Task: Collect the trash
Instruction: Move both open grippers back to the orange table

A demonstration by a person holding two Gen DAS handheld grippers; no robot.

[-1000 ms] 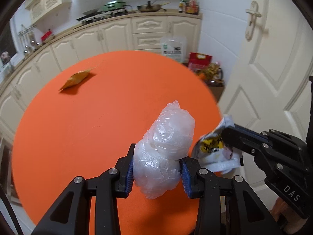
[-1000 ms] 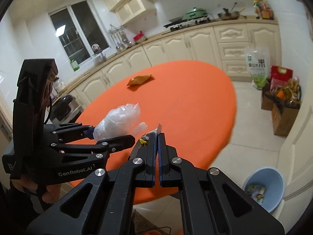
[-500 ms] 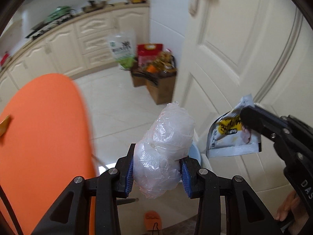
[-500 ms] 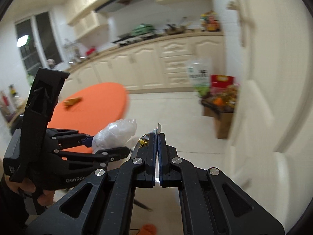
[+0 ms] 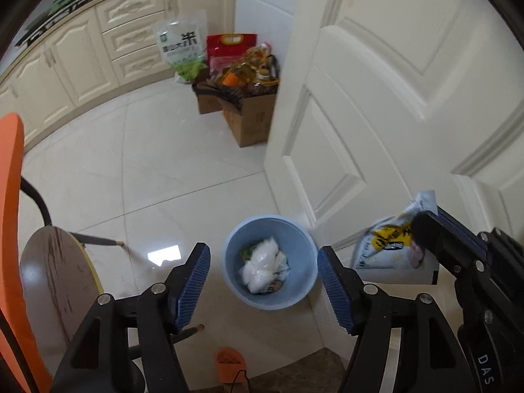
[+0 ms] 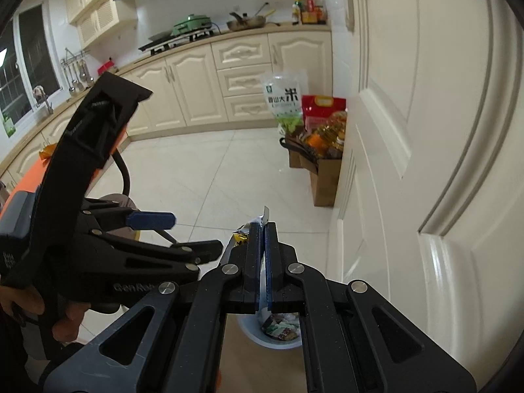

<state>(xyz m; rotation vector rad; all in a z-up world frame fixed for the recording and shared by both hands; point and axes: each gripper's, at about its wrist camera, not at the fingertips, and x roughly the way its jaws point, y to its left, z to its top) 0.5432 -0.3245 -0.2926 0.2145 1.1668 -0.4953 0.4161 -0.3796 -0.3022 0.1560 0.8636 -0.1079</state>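
Note:
My left gripper (image 5: 263, 281) is open and empty, held above a light blue bin (image 5: 304, 252) on the floor. A crumpled clear plastic bag (image 5: 263, 262) lies inside the bin on other trash. My right gripper (image 6: 262, 229) is shut on a white and yellow snack wrapper (image 5: 389, 245), held to the right of the bin; in the right wrist view only the wrapper's edge (image 6: 266, 213) shows above the fingers. The bin also shows in the right wrist view (image 6: 275, 334), below the gripper. The left gripper shows in the right wrist view (image 6: 170, 232).
A white door (image 5: 376, 98) stands right behind the bin. Cardboard boxes with groceries (image 5: 242, 98) and a rice bag (image 5: 181, 46) sit by the cabinets. A wooden stool (image 5: 55, 281) and the orange table edge (image 5: 9, 196) are at left. An orange slipper (image 5: 231, 363) lies on the floor.
Both grippers swung from the orange table over to the bin by the door. My left gripper opened and the clear plastic bag dropped into the bin. The right gripper kept its wrapper.

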